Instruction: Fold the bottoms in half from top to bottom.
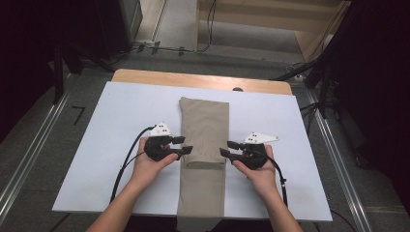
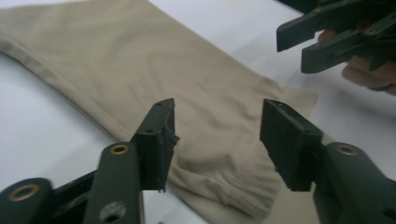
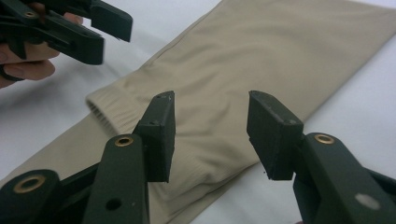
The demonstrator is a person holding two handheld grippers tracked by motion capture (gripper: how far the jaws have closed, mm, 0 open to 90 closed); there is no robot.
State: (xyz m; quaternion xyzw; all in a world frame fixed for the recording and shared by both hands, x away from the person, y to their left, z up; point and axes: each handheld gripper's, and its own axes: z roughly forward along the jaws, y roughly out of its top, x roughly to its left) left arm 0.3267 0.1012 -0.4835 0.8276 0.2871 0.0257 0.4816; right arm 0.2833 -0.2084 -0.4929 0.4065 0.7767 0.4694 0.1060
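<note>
Two grippers flank one folded beige garment: left gripper at its left edge, right gripper at its right edge, both with jaws spread and nothing pinched. One white board carries the garment down its middle, the cloth overhanging the near edge. Bare board lies open on both sides, out to the left and right edges.

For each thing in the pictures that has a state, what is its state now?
beige trousers: folded lengthwise, top part doubled back, lying flat, near end hanging off the table
left gripper: open, at the fold's left edge
right gripper: open, at its right edge
</note>
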